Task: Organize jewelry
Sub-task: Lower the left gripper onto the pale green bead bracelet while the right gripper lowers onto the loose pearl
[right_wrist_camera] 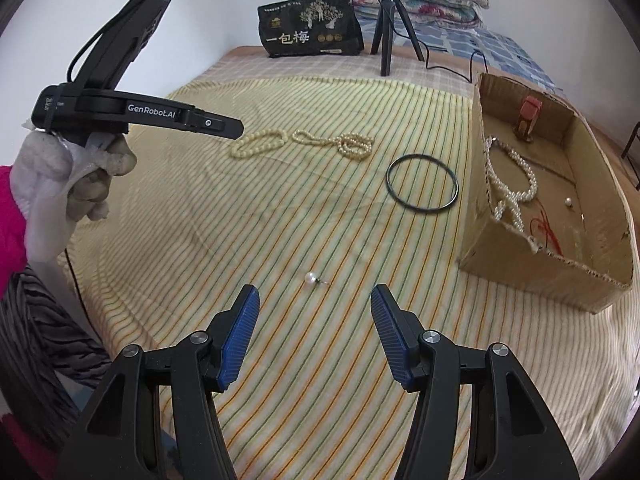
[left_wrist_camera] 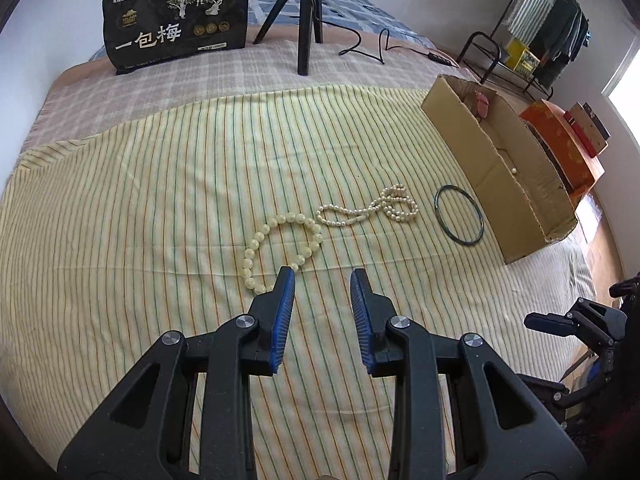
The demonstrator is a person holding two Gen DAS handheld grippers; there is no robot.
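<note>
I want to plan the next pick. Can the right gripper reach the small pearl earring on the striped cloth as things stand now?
Probably yes. The right gripper is open, and the pearl earring lies alone on the striped cloth just ahead of the fingertips, with nothing between them.

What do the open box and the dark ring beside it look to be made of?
The box looks like plain brown corrugated cardboard, matte: its torn rim shows fluting. The ring is a thin, smooth, dark hoop with a slight greenish sheen in the left wrist view; stone, glass or plastic, unclear.
</note>
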